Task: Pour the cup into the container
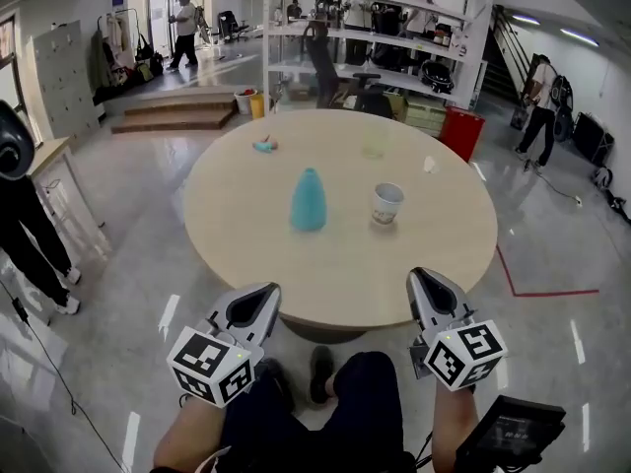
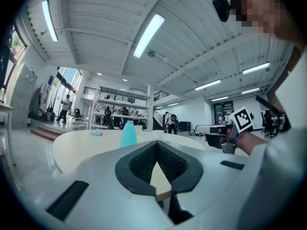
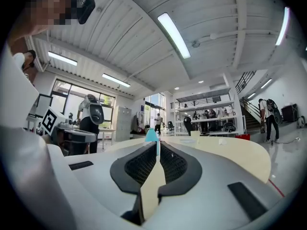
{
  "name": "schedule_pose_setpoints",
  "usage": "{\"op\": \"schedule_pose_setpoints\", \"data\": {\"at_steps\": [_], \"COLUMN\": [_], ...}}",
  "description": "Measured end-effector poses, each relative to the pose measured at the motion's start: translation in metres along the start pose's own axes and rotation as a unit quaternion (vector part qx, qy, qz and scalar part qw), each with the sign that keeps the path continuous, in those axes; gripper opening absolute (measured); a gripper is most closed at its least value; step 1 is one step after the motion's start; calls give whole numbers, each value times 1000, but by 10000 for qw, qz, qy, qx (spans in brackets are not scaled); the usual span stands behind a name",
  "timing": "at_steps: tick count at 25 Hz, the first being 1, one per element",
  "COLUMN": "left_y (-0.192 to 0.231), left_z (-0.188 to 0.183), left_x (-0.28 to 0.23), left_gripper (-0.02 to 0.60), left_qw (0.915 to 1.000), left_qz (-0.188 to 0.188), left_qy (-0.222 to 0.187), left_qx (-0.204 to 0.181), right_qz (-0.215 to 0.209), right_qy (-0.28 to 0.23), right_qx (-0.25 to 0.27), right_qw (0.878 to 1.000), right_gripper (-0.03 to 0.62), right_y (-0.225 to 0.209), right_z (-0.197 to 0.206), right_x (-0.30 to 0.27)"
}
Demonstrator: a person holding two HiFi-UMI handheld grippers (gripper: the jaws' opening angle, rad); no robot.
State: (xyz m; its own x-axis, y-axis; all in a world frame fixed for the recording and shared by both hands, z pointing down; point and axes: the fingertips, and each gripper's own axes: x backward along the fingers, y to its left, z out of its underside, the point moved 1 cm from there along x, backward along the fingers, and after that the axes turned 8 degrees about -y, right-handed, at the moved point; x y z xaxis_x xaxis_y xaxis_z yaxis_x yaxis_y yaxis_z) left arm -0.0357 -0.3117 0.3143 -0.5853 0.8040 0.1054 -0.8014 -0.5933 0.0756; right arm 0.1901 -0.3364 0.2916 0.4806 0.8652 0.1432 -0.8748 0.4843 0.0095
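Observation:
A white paper cup [image 1: 386, 203] stands upright on the round beige table [image 1: 325, 274], right of centre. To its left stands a tall light-blue container [image 1: 308, 200] with a narrow top. Both grippers are at the table's near edge, apart from both objects. My left gripper [image 1: 264, 292] is at the lower left and my right gripper [image 1: 422, 276] at the lower right. In the left gripper view the jaws [image 2: 157, 143] meet with nothing between them and the blue container [image 2: 128, 134] shows ahead. The right gripper [image 3: 157, 143] is likewise shut and empty, with the container [image 3: 151, 135] just above its tips.
A small teal object [image 1: 262, 146], a clear cup [image 1: 375, 144] and a white scrap [image 1: 430, 165] lie on the table's far half. Behind the table are shelves [image 1: 365, 28], a red bin [image 1: 461, 131] and several people. Red tape [image 1: 542, 292] marks the floor at right.

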Motion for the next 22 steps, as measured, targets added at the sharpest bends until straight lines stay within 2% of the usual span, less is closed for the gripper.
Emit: {"op": "schedule_pose_setpoints", "data": {"at_steps": [3,6,8,10,12,14,18,22], "left_y": [37,67,81,98,117,130,165,181], "left_z": [-4,-6,-4,-3,-4,1,14,26], "left_x": [-31,-62,-78,-88,-98,-109,-134,-147], "left_gripper": [-2,0,-2,0,-1,0,-1,-1], "left_qw": [10000,10000,10000,9995,9987,9990,9985,9974], "left_qz": [-14,-25,-37,-150,-291,-319,-449,-485], "left_qy": [5,-3,32,79,98,137,250,407], "left_qx": [-37,-63,-83,-258,-417,-278,190,351], "right_qz": [77,104,157,263,320,351,391,351], "right_qy": [-1,65,119,178,281,453,768,1153], "right_qx": [30,33,2,-7,-42,-139,-248,-226], "right_qw": [10000,9999,9998,9995,9991,9983,9960,9925], "right_gripper": [11,94,124,158,220,271,296,321], "right_y": [-15,-34,-47,-57,-66,-75,-93,-99], "right_z": [5,13,21,28,35,46,65,85], "right_x": [-37,-70,-84,-97,-114,-126,-149,-158]}}
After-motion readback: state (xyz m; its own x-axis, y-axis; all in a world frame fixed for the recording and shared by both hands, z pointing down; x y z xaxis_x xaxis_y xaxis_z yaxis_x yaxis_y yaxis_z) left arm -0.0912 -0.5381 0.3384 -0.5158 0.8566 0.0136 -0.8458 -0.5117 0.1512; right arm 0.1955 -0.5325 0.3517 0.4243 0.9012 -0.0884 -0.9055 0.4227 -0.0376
